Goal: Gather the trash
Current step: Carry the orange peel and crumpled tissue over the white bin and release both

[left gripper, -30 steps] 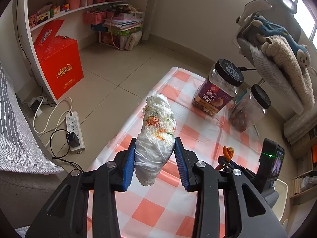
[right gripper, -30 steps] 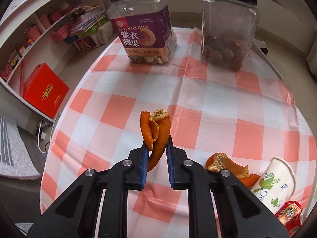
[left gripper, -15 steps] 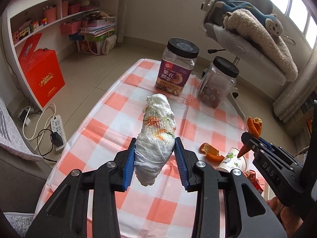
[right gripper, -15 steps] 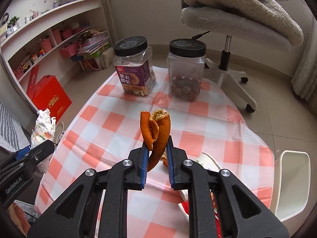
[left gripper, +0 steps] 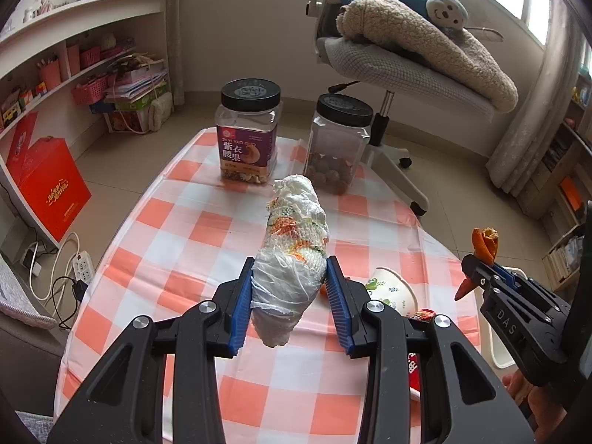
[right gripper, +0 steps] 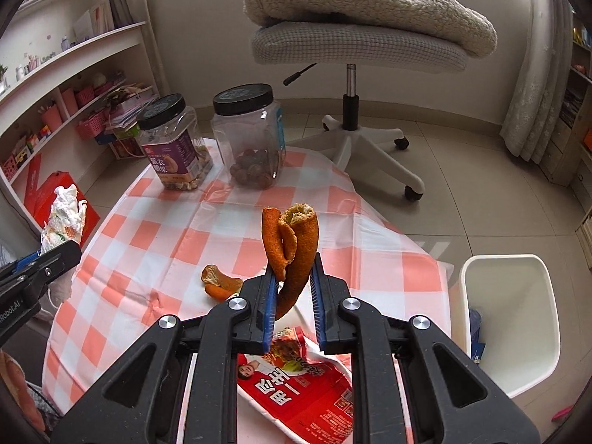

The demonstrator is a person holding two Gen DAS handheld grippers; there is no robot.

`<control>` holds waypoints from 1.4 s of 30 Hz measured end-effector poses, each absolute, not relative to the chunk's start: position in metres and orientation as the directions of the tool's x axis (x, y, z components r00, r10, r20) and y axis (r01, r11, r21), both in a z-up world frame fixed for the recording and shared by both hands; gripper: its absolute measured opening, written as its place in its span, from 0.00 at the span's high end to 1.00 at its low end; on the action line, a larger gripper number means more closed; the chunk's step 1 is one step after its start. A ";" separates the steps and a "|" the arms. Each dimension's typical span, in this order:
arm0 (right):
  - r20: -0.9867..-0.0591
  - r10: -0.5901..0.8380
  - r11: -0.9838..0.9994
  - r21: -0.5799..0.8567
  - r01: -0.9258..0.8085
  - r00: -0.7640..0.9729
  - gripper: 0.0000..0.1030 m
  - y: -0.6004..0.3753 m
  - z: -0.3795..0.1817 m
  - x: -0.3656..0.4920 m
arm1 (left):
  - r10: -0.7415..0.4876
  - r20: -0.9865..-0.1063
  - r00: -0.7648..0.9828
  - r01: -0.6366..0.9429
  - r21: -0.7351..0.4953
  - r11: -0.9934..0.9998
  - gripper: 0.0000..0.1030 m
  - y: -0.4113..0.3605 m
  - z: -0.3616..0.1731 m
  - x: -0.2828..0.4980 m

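Hand-held gripper, left (left gripper: 290, 298), was found clamped about the lower part of a crumpled white tissue wad (left gripper: 294, 244), carried clear of the checked worktop (left gripper: 177, 244); the right hand-held gripper (right gripper: 292, 296) was closed on a curled strip of orange peel (right gripper: 292, 244), likewise held aloft. A white bin (right gripper: 510, 329) stood on the floor off the worktop's edge at about 3 o'clock in the right wrist view, with something blue lying inside. Trash not yet collected comprised a second orange peel (right gripper: 218, 283) at 9 o'clock of the right fingers, a red snack wrapper (right gripper: 307, 388) under them at 6 o'clock, and a tipped paper cup (left gripper: 392, 290) at 3 o'clock of the left fingers. Risks noted: the peel was pinched only at its narrow lower stretch, and in my judgement a quick swing toward the bin could let it slip or pivot out short of the rim. The wad looked soft and top-heavy above the pads, so it might sag or shed loose tissue if grip eased. Both tools sat close together, and crossing paths to the one bin could cause a knock. Two lidded jars (left gripper: 248, 137) at 12 o'clock stood well apart and seemed at little hazard.
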State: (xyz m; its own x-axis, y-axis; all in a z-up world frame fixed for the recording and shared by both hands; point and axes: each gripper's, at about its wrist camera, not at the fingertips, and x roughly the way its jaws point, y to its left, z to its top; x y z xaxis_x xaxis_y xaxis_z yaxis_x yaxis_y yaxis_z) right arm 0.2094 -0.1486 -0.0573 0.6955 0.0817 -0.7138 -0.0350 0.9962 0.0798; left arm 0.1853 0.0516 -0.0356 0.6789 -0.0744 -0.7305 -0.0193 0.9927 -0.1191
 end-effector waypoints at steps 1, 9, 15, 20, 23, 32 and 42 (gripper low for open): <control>-0.706 0.075 0.996 0.084 -0.022 0.704 0.85 -0.155 -0.054 0.209 | -0.082 -0.730 0.679 -0.010 -0.120 0.993 0.63 0.045 -0.035 0.187; -0.688 0.017 0.992 0.103 0.075 0.726 0.85 -0.212 -0.045 0.197 | -0.124 -0.708 0.695 0.073 -0.102 0.992 0.63 -0.007 -0.032 0.187; -0.676 -0.056 0.984 0.088 0.156 0.735 0.85 -0.257 -0.039 0.183 | -0.163 -0.710 0.685 0.125 -0.105 0.986 0.63 -0.042 -0.033 0.187; -0.678 -0.120 0.961 0.105 0.257 0.725 0.84 -0.310 -0.035 0.174 | -0.197 -0.703 0.683 0.179 -0.101 0.979 0.63 -0.075 -0.031 0.184; -0.683 -0.158 0.941 0.115 0.318 0.713 0.84 -0.342 -0.034 0.168 | -0.220 -0.699 0.680 0.217 -0.095 0.971 0.63 -0.096 -0.029 0.181; -0.694 -0.234 0.862 0.176 0.475 0.681 0.73 -0.419 -0.033 0.142 | -0.294 -0.712 0.637 0.321 -0.102 0.942 0.63 -0.169 -0.039 0.177; -0.689 -0.331 0.733 0.244 0.636 0.645 0.14 -0.478 -0.035 0.111 | -0.374 -0.740 0.559 0.427 -0.129 0.895 0.62 -0.266 -0.056 0.169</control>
State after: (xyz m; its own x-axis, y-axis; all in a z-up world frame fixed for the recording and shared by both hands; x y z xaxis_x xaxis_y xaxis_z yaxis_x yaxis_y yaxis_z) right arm 0.1109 -0.4784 -0.0345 0.6450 -0.3307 -0.6889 0.6357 0.7325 0.2435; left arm 0.1685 -0.2665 -0.0556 0.5589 -0.3739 -0.7402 0.4273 0.8948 -0.1293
